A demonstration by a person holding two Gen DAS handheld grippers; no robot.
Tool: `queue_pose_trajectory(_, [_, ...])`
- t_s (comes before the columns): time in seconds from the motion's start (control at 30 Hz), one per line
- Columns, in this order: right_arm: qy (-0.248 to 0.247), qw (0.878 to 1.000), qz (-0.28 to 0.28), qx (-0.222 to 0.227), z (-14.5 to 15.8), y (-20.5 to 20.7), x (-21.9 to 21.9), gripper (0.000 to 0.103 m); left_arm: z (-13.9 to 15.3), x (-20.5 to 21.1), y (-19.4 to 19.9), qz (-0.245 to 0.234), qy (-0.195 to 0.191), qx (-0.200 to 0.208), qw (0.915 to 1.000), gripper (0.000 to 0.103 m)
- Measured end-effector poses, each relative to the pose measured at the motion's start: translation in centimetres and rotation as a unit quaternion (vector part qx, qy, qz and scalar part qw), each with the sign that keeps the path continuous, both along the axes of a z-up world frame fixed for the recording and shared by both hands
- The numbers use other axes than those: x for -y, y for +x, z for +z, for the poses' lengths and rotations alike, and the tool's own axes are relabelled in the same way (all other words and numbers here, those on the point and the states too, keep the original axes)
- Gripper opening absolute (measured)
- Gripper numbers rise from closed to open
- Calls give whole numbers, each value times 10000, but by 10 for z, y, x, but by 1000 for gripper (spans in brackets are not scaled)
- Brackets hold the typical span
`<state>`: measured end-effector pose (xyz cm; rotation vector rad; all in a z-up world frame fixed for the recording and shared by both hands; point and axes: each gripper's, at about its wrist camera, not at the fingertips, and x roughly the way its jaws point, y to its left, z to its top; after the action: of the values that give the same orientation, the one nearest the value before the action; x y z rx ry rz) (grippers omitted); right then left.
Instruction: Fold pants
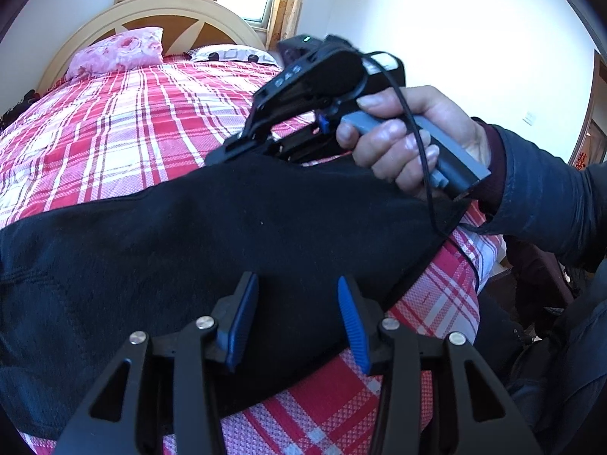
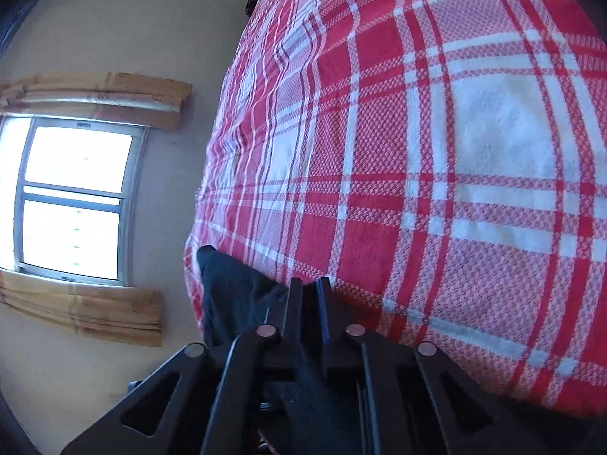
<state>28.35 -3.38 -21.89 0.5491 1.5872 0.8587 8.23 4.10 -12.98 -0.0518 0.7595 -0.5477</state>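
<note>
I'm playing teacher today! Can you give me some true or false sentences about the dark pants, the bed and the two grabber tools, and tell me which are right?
1. The dark, soft fabric pants lie on a red and white checked bedspread. True.
2. The left gripper is clamped shut on the pants. False: its blue-padded fingers stand apart, open, over the cloth.
3. The right gripper is shut on a piece of the pants. True: dark fabric sits pinched between its closed fingers.
4. A green pillow lies at the head of the bed. False: the pink flowered pillow lies there.
5. A bare hand holds the right gripper's grey handle. True.
</note>
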Motion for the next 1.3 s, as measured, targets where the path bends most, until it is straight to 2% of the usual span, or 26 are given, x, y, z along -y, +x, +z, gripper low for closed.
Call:
queue_pose_trajectory(0.1, [2, 9989, -226, 405, 20, 5, 5, 4, -1, -2, 0, -3, -75, -15, 10000, 47])
queue_pose_trajectory(0.13, [27, 9986, -237, 478, 25, 6, 8, 0, 0, -2, 1, 1, -89, -22, 10000, 47])
queue_pose_trajectory(0.2, [-216, 9965, -89, 803, 34, 8, 10, 1, 1, -1, 0, 19, -54, 12, 10000, 47])
queue_pose_trajectory(0.3, [-351, 9943, 38, 1008, 42, 0, 17, 2, 5, 1, -4, 77, -49, 33, 10000, 47])
queue_pose_trajectory(0.37, [-543, 9880, 114, 1442, 61, -18, 33, 4, 9, 6, -7, 21, -112, 62, 9999, 50])
queue_pose_trajectory(0.4, [-651, 9836, 200, 1669, 70, -28, 42, 5, 11, 9, -9, 2, -79, 108, 9999, 56])
queue_pose_trajectory(0.43, [-856, 9766, 310, 1950, 80, -41, 50, 15, 12, 14, -10, -38, -22, 169, 9998, 58])
queue_pose_trajectory(0.47, [-1209, 9638, 464, 2331, 93, -62, 59, 38, 14, 19, -11, -84, 46, 220, 9997, 58])
queue_pose_trajectory(0.53, [-1535, 9466, 697, 2750, 105, -91, 75, 58, 18, 32, -13, -282, 139, 347, 9989, 58])
queue_pose_trajectory(0.6, [-1685, 9310, 934, 3101, 114, -125, 93, 58, 21, 43, -14, -478, 181, 423, 9978, 58])
queue_pose_trajectory(0.7, [-2104, 9096, 1256, 3356, 116, -158, 108, 58, 18, 65, -10, -735, 374, 388, 9958, 58])
queue_pose_trajectory(0.8, [-2318, 8997, 1476, 3392, 107, -176, 116, 58, 7, 80, -3, -935, 544, 196, 9939, 58])
queue_pose_trajectory(0.83, [-2390, 8957, 1542, 3417, 103, -180, 116, 58, 5, 84, -3, -923, 632, 187, 9935, 58])
queue_pose_trajectory(0.9, [-2702, 8760, 1682, 3625, 95, -188, 114, 48, 6, 84, -3, -942, 631, 199, 9934, 58])
queue_pose_trajectory(0.97, [-2861, 8615, 1782, 3796, 90, -192, 111, 26, 7, 80, -1, -887, 552, 126, 9945, 55])
queue_pose_trajectory(1.0, [-2865, 8605, 1789, 3813, 89, -193, 111, 21, 7, 78, 0, -854, 533, 110, 9949, 48])
queue_pose_trajectory(1.03, [-2853, 8618, 1774, 3800, 88, -192, 111, 12, 7, 77, 0, -824, 549, 105, 9950, 41])
queue_pose_trajectory(1.13, [-2782, 8645, 1757, 3800, 89, -193, 111, 3, 7, 70, 2, -745, 440, 13, 9962, 25])
queue_pose_trajectory(1.2, [-2729, 8677, 1772, 3758, 92, -196, 112, 3, 5, 66, 2, -760, 284, -84, 9967, 23])
queue_pose_trajectory(1.3, [-2696, 8735, 1778, 3642, 91, -201, 114, 2, 4, 66, -3, -777, 259, -79, 9966, 23])
